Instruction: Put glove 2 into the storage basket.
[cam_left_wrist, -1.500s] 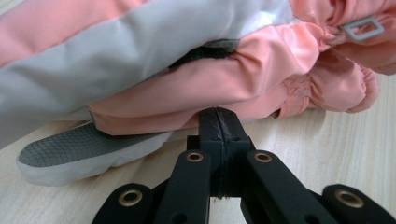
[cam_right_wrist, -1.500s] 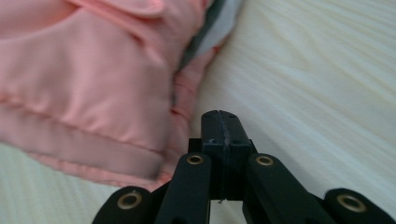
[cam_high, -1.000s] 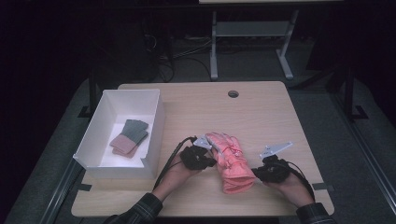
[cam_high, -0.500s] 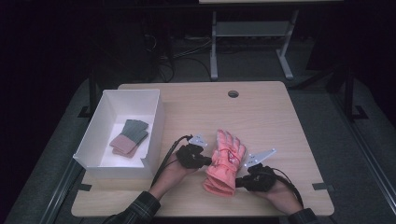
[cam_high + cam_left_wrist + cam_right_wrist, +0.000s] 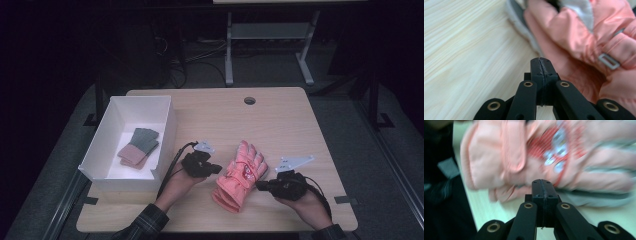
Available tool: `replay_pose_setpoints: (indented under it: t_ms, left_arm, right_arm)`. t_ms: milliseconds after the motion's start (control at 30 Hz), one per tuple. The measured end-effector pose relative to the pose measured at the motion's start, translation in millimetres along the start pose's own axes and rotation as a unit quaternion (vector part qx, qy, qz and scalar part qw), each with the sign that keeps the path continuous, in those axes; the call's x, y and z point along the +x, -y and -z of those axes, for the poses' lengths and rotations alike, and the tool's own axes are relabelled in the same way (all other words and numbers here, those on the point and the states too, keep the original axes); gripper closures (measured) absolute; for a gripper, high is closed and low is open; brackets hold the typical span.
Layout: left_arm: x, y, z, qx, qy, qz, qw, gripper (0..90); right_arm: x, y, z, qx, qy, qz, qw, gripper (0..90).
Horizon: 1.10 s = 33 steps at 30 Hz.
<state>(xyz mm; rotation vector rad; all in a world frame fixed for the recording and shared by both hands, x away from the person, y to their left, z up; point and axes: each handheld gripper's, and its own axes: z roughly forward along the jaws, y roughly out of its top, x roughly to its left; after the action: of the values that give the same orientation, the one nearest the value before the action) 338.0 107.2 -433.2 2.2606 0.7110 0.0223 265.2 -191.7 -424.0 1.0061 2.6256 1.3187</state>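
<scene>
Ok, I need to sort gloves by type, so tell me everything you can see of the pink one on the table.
The salmon-pink padded winter glove lies flat on the light wooden table, fingers pointing away from the person, cuff nearest. It looks like smooth quilted fabric with a red patterned patch on the back, grey trim and a small metal strap buckle. A second pink layer shows under it. Whether anything else touches it is unclear.
</scene>
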Motion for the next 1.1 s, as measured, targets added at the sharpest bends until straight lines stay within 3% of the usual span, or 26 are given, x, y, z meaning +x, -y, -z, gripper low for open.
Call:
replay_pose_setpoints:
  t_ms: [133,267,567,667,800,900,1100]
  left_arm:
    - [4.0,2.4,10.7,-0.003,-0.006,0.006,1.0000,88.9]
    - [5.5,3.2,13.5,-0.004,-0.006,0.008,0.9999,88.3]
    - [5.8,3.0,12.9,0.000,-0.004,0.007,1.0000,85.4]
    - [5.0,2.1,12.7,-0.003,-0.004,0.009,0.9999,82.4]
    - [2.2,-4.0,17.0,-0.015,-0.010,0.010,0.9998,64.5]
    - [-0.5,-12.7,22.1,-0.024,0.002,0.014,0.9996,49.4]
    - [-7.7,-32.2,23.7,-0.045,0.021,0.012,0.9987,32.2]
  right_arm:
    - [-3.0,-7.2,9.4,-0.042,0.017,-0.002,0.9990,90.0]
    - [-8.1,-15.2,5.8,-0.054,0.030,-0.004,0.9981,90.0]
    - [-16.5,-16.8,-19.8,-0.023,0.049,-0.016,0.9984,90.0]
    - [-16.9,-15.0,-25.6,-0.014,0.055,-0.008,0.9984,90.0]
    - [-16.6,-14.3,-28.4,-0.010,0.058,-0.011,0.9982,90.0]
    - [-16.2,-14.1,-29.5,-0.005,0.060,-0.011,0.9981,90.0]
    - [-15.3,-14.4,-30.5,-0.002,0.064,-0.006,0.9979,90.0]
